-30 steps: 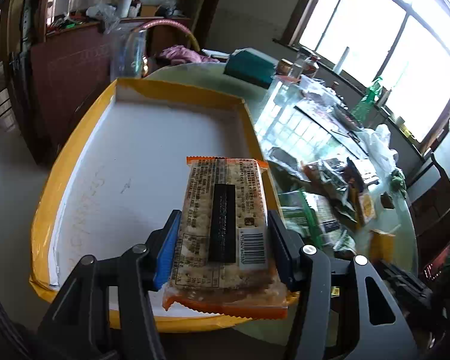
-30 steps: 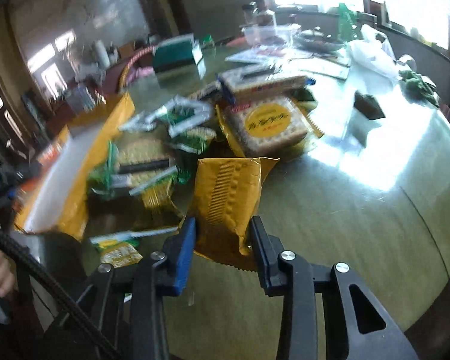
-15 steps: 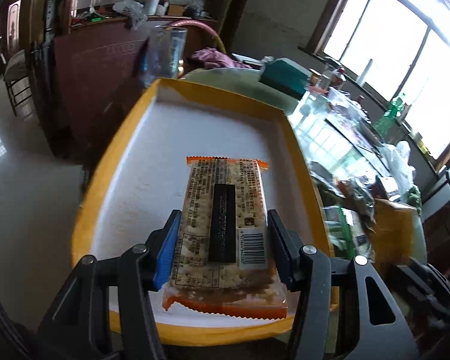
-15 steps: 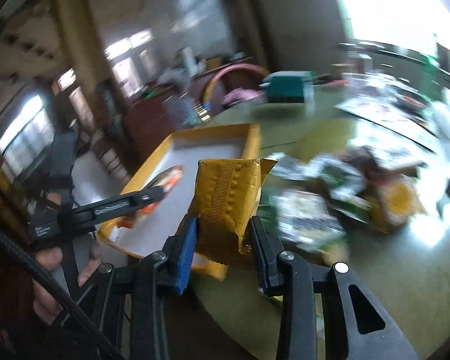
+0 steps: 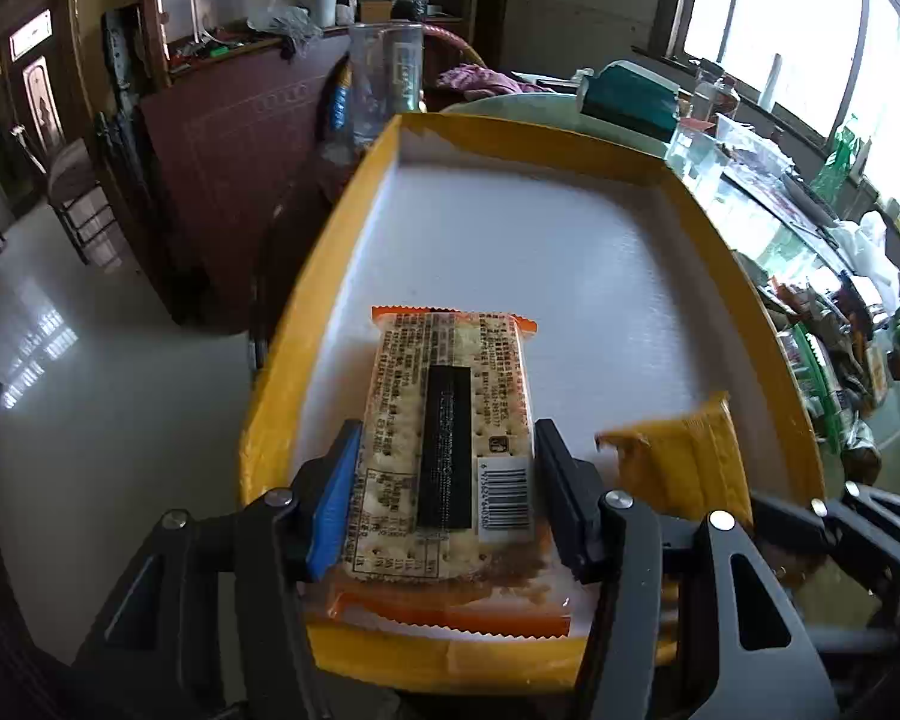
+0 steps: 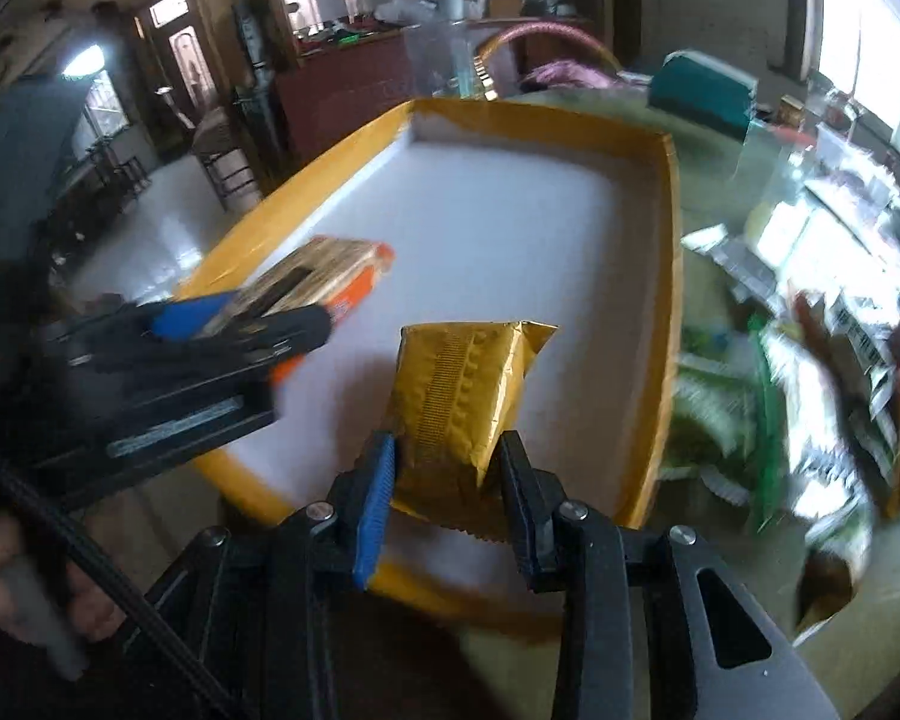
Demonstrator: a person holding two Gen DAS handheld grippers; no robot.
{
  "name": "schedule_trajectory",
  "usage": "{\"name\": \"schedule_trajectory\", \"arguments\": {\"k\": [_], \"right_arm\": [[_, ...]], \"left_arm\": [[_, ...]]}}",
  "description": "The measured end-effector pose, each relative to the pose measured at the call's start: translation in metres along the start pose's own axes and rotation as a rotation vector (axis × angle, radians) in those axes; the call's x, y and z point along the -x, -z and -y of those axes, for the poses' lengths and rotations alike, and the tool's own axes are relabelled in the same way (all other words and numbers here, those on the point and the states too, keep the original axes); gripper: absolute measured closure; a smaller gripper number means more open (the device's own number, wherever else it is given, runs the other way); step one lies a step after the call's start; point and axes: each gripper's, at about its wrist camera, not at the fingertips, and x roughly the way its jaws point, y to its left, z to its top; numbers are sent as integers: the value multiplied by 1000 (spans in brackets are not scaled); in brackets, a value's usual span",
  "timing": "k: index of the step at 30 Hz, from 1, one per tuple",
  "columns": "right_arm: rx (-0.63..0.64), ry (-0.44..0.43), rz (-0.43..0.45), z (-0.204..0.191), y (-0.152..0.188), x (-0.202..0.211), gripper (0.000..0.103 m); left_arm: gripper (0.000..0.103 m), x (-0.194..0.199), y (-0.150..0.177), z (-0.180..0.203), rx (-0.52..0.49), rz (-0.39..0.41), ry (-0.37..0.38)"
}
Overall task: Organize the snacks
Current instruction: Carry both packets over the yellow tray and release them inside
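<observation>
While the left tongs [image 5: 447, 492] pinch a clear-wrapped cracker packet [image 5: 447, 438] by its long sides, barcode up and its orange crimped ends sticking out front and back, the right tongs [image 6: 447, 480] clamp a crinkled gold foil snack pouch [image 6: 459, 396] by its lower part, the pouch standing up between the pads. Both packets hang over the near end of a shallow tray [image 5: 768, 348] with a yellow rim and a white floor: the crackers toward its 7 o'clock corner, the gold pouch [image 5: 681, 462] just beside them toward 5 o'clock, as the left wrist view has it. Whether either packet already touches the tray floor cannot be told. The rest of the white floor, out to 12 o'clock, holds no snack in these views. Beyond the tray's rim at 3 o'clock, on the glossy green worktop [image 6: 720, 138], a heap of snack packets [image 6: 810, 372], green, silver and orange, lies unsorted, blurred in the right wrist view. By my reading the job is at its beginning: these two packets look to be the first to go in, neither is released yet, and the heap is still to be brought across.
</observation>
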Motion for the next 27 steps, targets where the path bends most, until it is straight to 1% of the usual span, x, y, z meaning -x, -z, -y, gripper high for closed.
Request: {"name": "schedule_trajectory", "arguments": {"k": [4, 7, 9, 11, 12, 13, 14, 15, 16, 18, 19, 22, 23, 24, 25, 27], "right_arm": [[-20, -14, -8, -13, 12, 7, 69], [-53, -49, -6, -19, 14, 9, 69], [-72, -40, 12, -17, 14, 10, 68], [-90, -16, 33, -13, 15, 14, 67], [-98, -13, 37, -11, 14, 15, 65], [-108, -16, 45, -11, 14, 17, 59], [-118, -23, 61, -9, 14, 21, 55], [-120, -20, 74, -8, 14, 24, 46], [-121, -12, 95, -7, 15, 29, 36], [-118, 2, 149, -5, 18, 41, 31], [-119, -4, 172, -2, 20, 48, 31], [-158, -11, 238, 12, 30, 71, 30], [-188, -5, 278, 20, 36, 82, 30], [-212, -4, 303, 27, 40, 89, 25], [-244, -7, 333, 37, 46, 99, 21], [-281, 13, 391, 50, 54, 114, 21]], "left_arm": [[46, 1, 0, -9, 11, 0, 1], [46, 2, 1, -10, 9, 0, 18], [45, 4, 2, -7, 7, -6, 53], [45, 6, 3, -8, 25, -1, 70], [43, 9, 3, -7, 30, 9, 73], [39, 11, 3, -5, 32, 19, 73], [27, 14, 2, -4, 34, 27, 72], [20, 16, 2, -2, 36, 41, 79], [20, 18, 2, 1, 35, 52, 85], [20, 23, 1, 7, 28, 62, 89], [20, 27, 2, 9, 29, 68, 93], [20, 52, 5, 22, 32, 171, 107], [18, 60, 6, 30, 18, 204, 104], [15, 68, 8, 41, -7, 230, 100], [15, 73, 9, 52, -38, 239, 100], [15, 80, 14, 81, -131, 240, 114]]}}
